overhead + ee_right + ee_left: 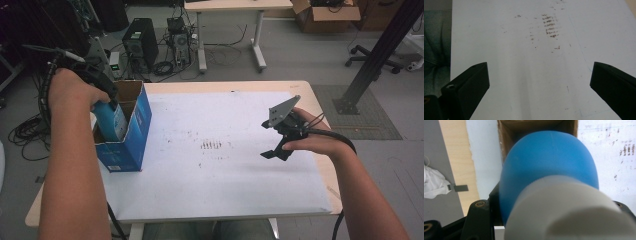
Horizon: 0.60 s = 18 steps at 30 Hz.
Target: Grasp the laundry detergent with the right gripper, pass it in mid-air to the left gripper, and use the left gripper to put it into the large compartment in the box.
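Bottle (111, 120), blue-bodied with a white cap, sits clamped in the left gripper (102, 95) and pokes down into the open top of a blue carton (131, 131) near the table's left edge. In the high view the person's left hand (70, 90) covers most of that gripper, so the clamp itself is hard to make out; the left gripper view settles it, with the white cap (571, 210) and the blue body (549, 160) wedged between the black jaws and the brown inside of the carton (506, 140) just beyond. The right gripper (278, 145) hangs over the white sheet (225, 185) that covers the table (320, 100), well apart from the carton. Its own view shows the jaws spread wide with nothing between them, and brown smudges (549, 25) on the sheet ahead, which the high view places mid-table.
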Available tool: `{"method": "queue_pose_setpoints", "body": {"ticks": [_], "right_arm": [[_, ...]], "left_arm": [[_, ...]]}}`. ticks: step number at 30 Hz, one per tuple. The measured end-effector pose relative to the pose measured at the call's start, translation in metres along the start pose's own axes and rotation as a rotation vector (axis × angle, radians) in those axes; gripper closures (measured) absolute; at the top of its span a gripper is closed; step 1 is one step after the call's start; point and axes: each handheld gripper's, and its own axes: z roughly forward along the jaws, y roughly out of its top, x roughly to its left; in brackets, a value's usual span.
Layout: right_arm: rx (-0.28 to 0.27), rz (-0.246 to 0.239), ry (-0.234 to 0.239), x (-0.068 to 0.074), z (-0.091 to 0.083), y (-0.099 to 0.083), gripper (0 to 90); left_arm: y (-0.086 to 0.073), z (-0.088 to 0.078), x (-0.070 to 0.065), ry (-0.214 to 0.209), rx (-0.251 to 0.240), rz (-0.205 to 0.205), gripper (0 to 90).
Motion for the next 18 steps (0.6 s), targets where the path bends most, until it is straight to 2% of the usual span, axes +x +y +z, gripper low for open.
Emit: {"method": "queue_pose_setpoints", "body": {"ticks": [18], "right_arm": [[-0.003, 0.004, 0.004, 0.0, 0.002, -0.002, 2.5]], "left_arm": [[-0.001, 0.049, 0.002, -0.012, 0.034, -0.009, 39.7]]}}
